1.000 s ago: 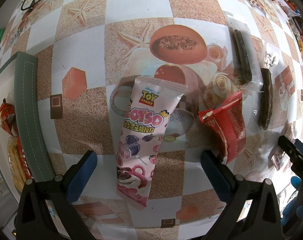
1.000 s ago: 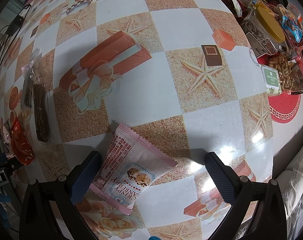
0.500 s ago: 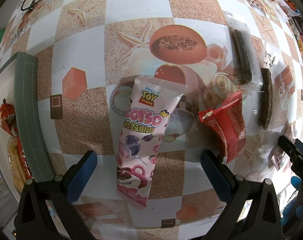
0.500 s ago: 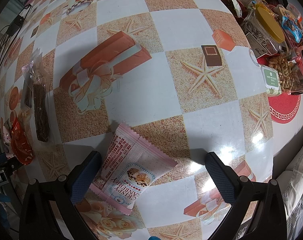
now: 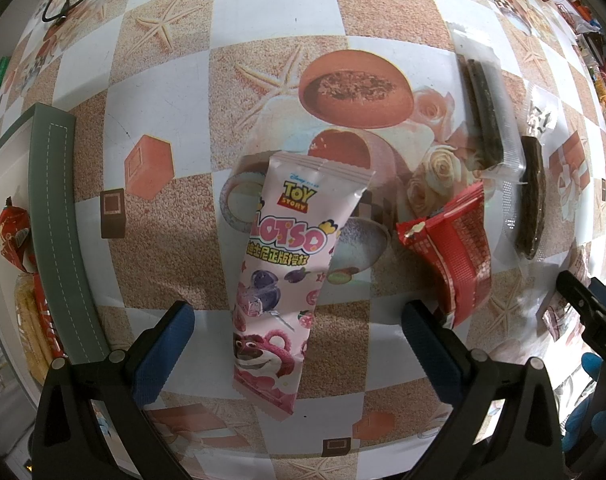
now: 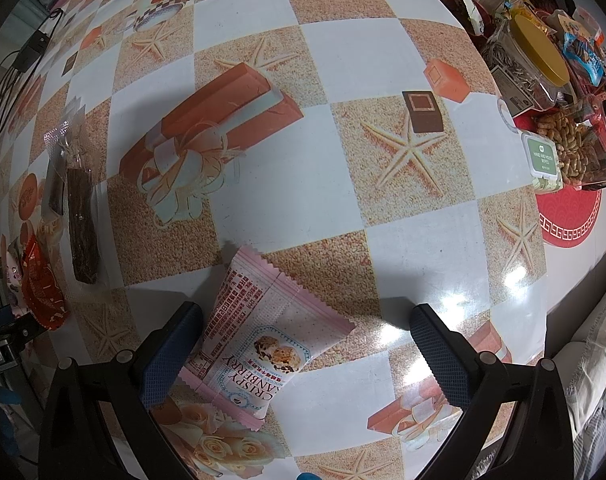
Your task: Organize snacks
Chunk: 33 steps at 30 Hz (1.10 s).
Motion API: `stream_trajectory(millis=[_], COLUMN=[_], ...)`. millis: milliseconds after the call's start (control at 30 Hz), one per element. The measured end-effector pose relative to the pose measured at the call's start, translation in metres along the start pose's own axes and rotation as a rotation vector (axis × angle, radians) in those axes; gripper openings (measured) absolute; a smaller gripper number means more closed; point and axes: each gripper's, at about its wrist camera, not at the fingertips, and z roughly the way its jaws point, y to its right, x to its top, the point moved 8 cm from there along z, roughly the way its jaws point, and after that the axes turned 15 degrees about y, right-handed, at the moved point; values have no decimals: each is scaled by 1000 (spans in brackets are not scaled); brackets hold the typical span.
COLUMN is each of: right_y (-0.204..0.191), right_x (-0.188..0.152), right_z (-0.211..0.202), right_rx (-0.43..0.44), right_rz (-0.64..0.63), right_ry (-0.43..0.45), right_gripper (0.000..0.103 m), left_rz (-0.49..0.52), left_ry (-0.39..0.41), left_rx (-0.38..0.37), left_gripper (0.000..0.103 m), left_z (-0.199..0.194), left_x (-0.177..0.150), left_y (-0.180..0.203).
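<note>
Left gripper (image 5: 298, 320) jaws wide apart, pink Lotso packet (image 5: 287, 276) flat on tablecloth (image 5: 263, 12) between fingers, untouched. Red packet (image 5: 459, 256) just beside right finger; dark bars (image 5: 487, 116) farther. Green-rimmed tray (image 5: 59, 216) at left holds snacks. Right gripper (image 6: 306, 332) jaws apart; cranberry packet (image 6: 259, 332) near left finger, contact unclear.

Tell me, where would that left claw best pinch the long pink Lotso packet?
Probably across its narrow width, near the lower middle. The Lotso packet lies flat on the tablecloth, its long axis running away from the open left gripper, whose pads already stand on either side. Coming straight down from above should let them close on the long edges, clear of the red packet.
</note>
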Motion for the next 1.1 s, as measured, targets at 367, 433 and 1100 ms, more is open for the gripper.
stream_trajectory(millis=[367, 433, 1100], right_y=[0, 1, 3], right_x=[-3, -3, 16], right_z=[0, 0, 11], right_rx=[0, 0, -1], right_rz=[2, 2, 22], right_ry=[1, 2, -112], right_gripper=[103, 103, 103], left_rz=[-1, -1, 0], left_ry=[1, 1, 8], left_rx=[0, 0, 0], left_gripper=[103, 103, 103], left_z=[0, 0, 0], left_x=[0, 0, -1], left_y=[0, 0, 0])
